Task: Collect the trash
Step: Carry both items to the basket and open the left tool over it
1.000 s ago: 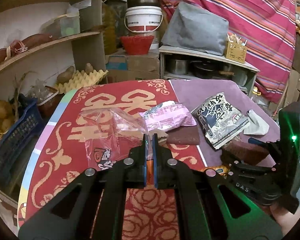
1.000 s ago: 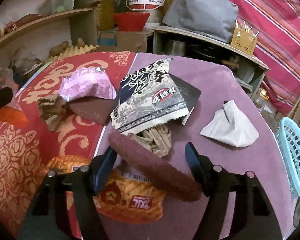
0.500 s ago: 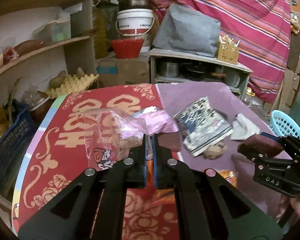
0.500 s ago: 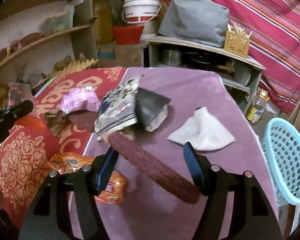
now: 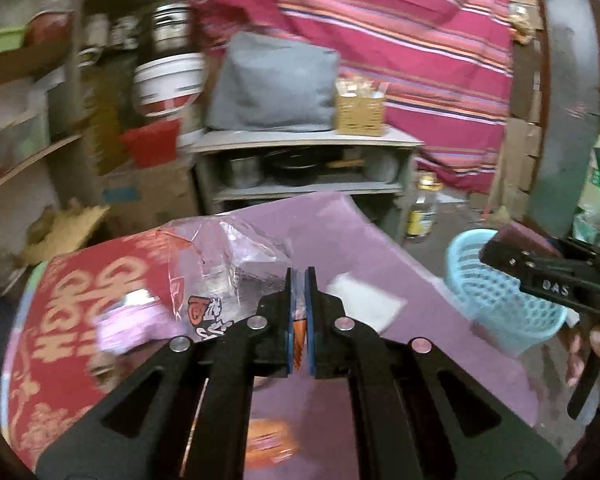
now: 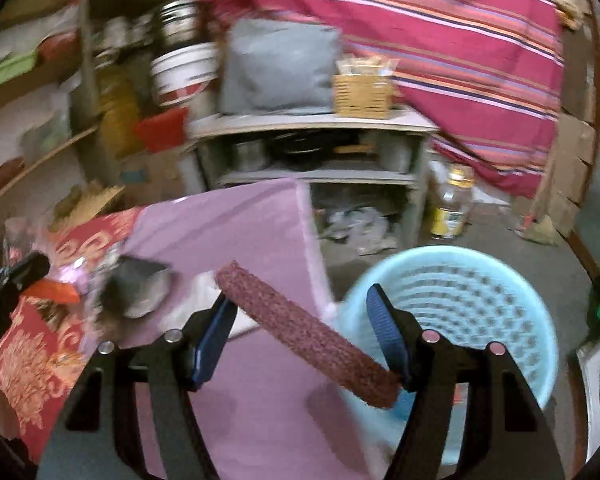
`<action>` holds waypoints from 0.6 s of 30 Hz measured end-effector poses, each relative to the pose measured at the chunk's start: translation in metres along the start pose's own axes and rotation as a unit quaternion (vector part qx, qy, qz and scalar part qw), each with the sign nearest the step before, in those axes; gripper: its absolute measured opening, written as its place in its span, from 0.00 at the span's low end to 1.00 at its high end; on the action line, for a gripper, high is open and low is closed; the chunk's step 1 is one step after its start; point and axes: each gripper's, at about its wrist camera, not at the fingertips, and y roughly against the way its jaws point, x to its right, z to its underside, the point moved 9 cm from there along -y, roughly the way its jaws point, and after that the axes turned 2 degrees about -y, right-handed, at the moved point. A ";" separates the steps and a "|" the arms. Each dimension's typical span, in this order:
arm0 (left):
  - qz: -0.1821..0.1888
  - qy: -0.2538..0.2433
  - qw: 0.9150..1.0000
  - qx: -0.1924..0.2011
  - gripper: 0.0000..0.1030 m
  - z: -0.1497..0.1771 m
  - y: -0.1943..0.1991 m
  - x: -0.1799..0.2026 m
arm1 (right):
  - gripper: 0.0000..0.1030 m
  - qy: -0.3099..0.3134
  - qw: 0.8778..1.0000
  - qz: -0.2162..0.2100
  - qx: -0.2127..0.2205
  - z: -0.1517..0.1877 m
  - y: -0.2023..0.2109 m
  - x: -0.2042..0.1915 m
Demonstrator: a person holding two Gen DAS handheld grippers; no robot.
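Note:
My left gripper (image 5: 299,280) is shut on a clear plastic bag (image 5: 228,264) with orange print, which hangs up and to the left of the jaws over the table. My right gripper (image 6: 300,298) is shut on a maroon scouring pad (image 6: 304,332) that spans slantwise between its blue pads. It is held at the table's right edge, partly over a light blue mesh basket (image 6: 480,300) on the floor. In the left wrist view the right gripper (image 5: 540,276) is beside the basket (image 5: 496,292).
On the table's purple cloth (image 5: 340,240) lie a white tissue (image 5: 364,300), a pink wrapper (image 5: 132,324) and an orange wrapper (image 5: 268,440); a dark packet (image 6: 136,292) also lies there. A grey shelf unit (image 6: 320,152) and a bottle (image 6: 452,208) stand behind.
Both grippers have swung right and slightly up, each still carrying its item. The basket has come from the right edge into the right gripper's front view. The table's trash has slid leftward.

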 end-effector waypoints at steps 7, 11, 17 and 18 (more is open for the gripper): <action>0.087 -0.030 0.996 0.002 0.02 -0.017 -0.033 0.109 | 0.65 -0.046 0.998 0.052 0.005 -0.001 0.006 0.100; 0.125 -0.042 0.991 -0.006 0.02 -0.019 -0.051 0.160 | 0.65 -0.070 0.995 0.075 0.002 0.005 0.006 0.143; 0.167 -0.063 0.984 -0.023 0.02 -0.019 -0.072 0.225 | 0.64 -0.098 0.991 0.090 0.004 0.007 0.007 0.177; 0.168 -0.067 0.983 -0.025 0.02 -0.020 -0.075 0.230 | 0.64 -0.099 0.991 0.093 0.006 0.007 0.007 0.181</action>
